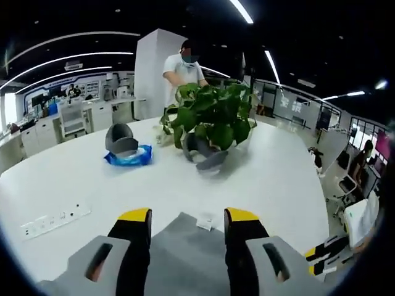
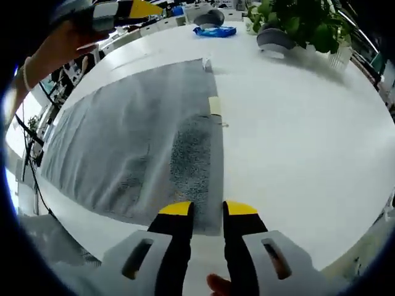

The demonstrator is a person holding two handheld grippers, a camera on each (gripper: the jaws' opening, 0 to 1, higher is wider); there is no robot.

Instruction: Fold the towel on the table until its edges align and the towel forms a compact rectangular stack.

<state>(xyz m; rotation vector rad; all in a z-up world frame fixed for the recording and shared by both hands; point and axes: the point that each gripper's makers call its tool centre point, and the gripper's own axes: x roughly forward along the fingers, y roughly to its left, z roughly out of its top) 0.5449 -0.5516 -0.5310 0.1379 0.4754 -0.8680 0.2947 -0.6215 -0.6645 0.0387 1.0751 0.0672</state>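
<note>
On the white table (image 2: 296, 123), right gripper view: grey towel (image 2: 129, 142) lies spread flat w/ light wrinkles, one long edge running away from the camera, a small pale tag (image 2: 215, 105) on that edge approx. halfway along; the strip beside that edge looks darker and coarser than the rest. Towel's near corner sits just ahead of the right gripper (image 2: 208, 209), whose yellow-tipped black jaws stand slightly apart, nothing between them; whether the tips touch the cloth cannot be told. Far left of the same view, a hand (image 2: 58, 43) carries the left gripper (image 2: 123, 11) above the towel's far side. Left gripper view: left gripper (image 1: 188, 217) jaws stand wide apart w/ a grey corner of the towel (image 1: 185, 246) and a white label (image 1: 205, 221) seen between them; contact w/ the cloth cannot be told. Right gripper's yellow-and-black tip (image 1: 324, 256) enters at lower right. Mid-table: inset socket strip (image 1: 55, 220) at left, then a blue packet (image 1: 129, 155) w/ a grey domed object (image 1: 120, 139) resting on it, and a second grey object (image 1: 207, 154) just in front of a leafy potted plant (image 1: 213, 111). Beyond the table: a person in a white shirt (image 1: 182, 71) beside a white pillar (image 1: 151, 68), desks and cabinets (image 1: 74, 117) at left, glass partitions (image 1: 296, 108) at right, linear ceiling lights (image 1: 62, 61) on a dark ceiling, a seated person (image 1: 361, 160) at far right.
</note>
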